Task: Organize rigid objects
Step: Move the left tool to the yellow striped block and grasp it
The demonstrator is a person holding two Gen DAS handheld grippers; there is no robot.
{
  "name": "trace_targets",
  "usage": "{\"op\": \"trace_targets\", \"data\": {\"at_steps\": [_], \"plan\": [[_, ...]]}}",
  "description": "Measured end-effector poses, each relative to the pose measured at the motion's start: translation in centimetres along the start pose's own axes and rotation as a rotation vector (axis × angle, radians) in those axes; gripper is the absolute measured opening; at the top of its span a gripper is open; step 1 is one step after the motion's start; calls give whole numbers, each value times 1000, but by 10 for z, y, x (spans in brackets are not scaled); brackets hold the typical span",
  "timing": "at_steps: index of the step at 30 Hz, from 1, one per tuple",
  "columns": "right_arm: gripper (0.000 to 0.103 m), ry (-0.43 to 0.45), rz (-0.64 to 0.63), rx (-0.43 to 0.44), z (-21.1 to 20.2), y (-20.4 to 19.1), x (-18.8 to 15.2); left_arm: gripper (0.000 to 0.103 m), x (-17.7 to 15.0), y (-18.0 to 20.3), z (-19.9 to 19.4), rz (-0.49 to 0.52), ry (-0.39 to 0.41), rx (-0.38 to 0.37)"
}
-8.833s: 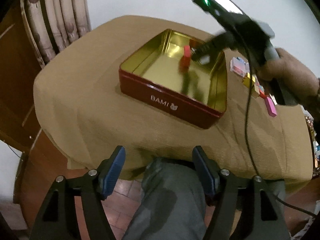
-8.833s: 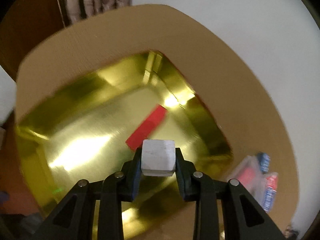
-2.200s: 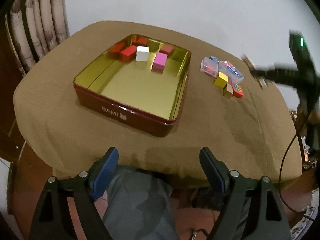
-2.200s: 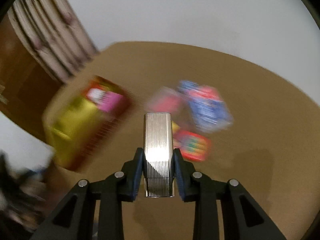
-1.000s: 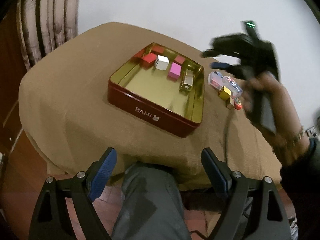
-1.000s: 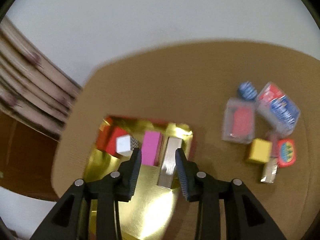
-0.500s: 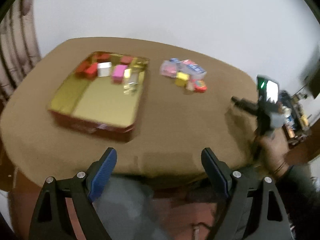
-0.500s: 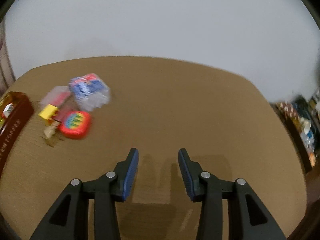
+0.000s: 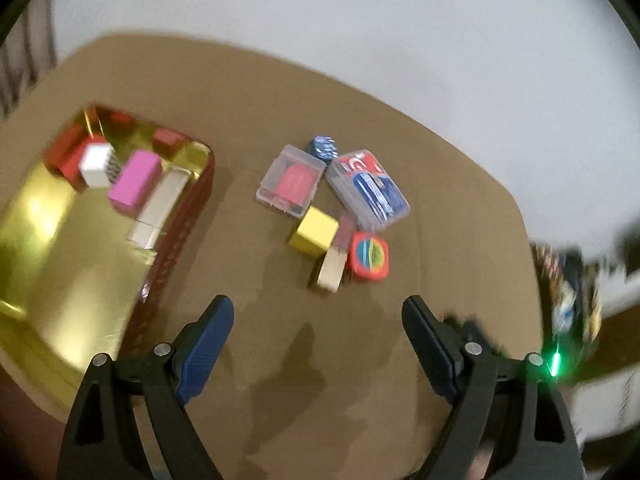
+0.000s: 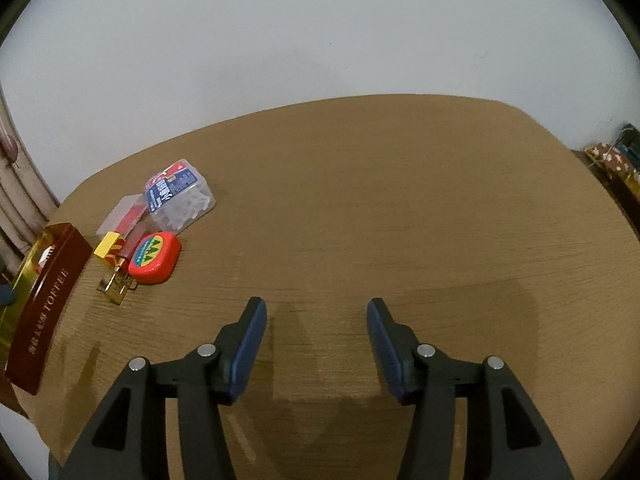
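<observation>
A red tin with a gold inside sits at the left and holds red blocks, a white block, a pink block and a silver bar. A loose cluster lies on the brown table: a clear case with a red insert, a blue-labelled clear box, a yellow cube, a tan block and a red rounded case. My left gripper is open and empty, just short of the cluster. My right gripper is open and empty over bare table, right of the red case and the tin.
A small dark blue round thing lies behind the clear case. The table ends at a white wall behind. Cluttered shelves stand off the table's right side. A green light glows at the lower right of the left wrist view.
My left gripper has moved forward and down, close to the loose cluster. My right gripper, empty since leaving the silver bar in the tin, has settled and stays open.
</observation>
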State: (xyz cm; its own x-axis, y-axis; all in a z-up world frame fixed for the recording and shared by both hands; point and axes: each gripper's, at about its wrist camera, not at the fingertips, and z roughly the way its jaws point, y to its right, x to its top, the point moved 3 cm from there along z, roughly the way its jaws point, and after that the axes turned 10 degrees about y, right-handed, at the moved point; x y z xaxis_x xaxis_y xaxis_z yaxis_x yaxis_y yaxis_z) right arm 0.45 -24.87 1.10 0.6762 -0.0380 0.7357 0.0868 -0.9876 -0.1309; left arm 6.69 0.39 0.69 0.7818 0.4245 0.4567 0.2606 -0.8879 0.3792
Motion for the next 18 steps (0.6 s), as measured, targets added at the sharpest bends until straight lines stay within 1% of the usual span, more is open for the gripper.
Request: {"op": "trace_targets", "data": {"at_steps": [1,2,3,4,5,6,8,10,14,18], "plan": [[54,6,5,12,-2,-1,0,81,5,-2,7,-38,-10,0],[54,9,9,24,-7,-4,0,78,10,-6,17,-98,-26,-5],[54,10,12,35,-8,-6,1,71,12,-9,25,-144,-44,-11],[54,10,14,46,-9,-6,1,67,15,-13,37,-213,-73,-22],[54,12,15,54,-10,-5,1,61,16,-16,44,-250,-86,-25],[54,14,15,60,-9,-7,2,60,16,-18,51,-282,-98,-21],[54,20,21,79,-8,-9,2,60,15,-19,62,-307,-119,2],[54,27,29,94,-9,-9,3,60,14,-16,68,-294,-113,27],[54,46,42,117,-16,-5,4,60,13,-12,74,-316,-118,32],[54,57,52,132,-16,-7,4,59,14,-14,83,-359,-124,59]]}}
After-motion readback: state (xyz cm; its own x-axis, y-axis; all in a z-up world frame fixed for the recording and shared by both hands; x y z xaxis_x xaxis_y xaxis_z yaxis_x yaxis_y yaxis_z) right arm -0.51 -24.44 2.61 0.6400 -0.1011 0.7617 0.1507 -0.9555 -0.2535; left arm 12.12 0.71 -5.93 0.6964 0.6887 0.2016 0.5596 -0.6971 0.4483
